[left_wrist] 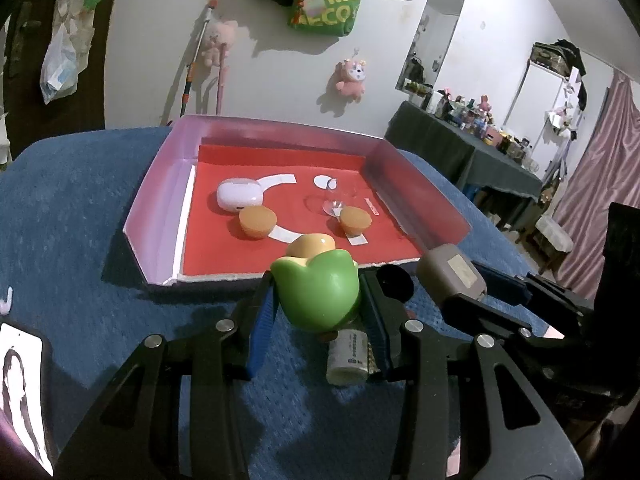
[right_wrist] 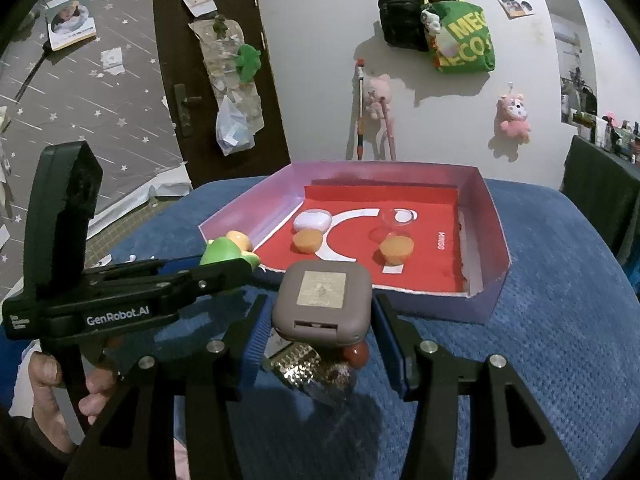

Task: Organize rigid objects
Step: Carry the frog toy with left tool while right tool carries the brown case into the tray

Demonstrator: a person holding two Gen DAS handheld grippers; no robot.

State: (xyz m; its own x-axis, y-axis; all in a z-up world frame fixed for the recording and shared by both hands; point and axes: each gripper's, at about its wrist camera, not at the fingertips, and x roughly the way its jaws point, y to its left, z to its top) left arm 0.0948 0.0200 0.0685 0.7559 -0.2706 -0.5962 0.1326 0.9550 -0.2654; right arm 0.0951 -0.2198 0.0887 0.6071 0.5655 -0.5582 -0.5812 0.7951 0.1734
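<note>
My left gripper [left_wrist: 318,300] is shut on a green and yellow plastic toy [left_wrist: 318,290] and holds it just before the near edge of the red-floored tray [left_wrist: 160,200]. My right gripper [right_wrist: 318,316] is shut on a grey square case [right_wrist: 320,304], also near the tray's [right_wrist: 492,248] front edge. The case shows in the left wrist view [left_wrist: 452,276], the toy in the right wrist view [right_wrist: 228,250]. In the tray lie a white case [left_wrist: 239,196], two orange round pieces [left_wrist: 258,221] [left_wrist: 355,219] and a clear piece [left_wrist: 334,206].
A small white bottle [left_wrist: 347,356] lies on the blue cloth [left_wrist: 100,280] under my left gripper. A red ball [right_wrist: 356,354] and shiny wrapped items [right_wrist: 304,364] lie under my right gripper. A phone [left_wrist: 24,392] lies at the near left.
</note>
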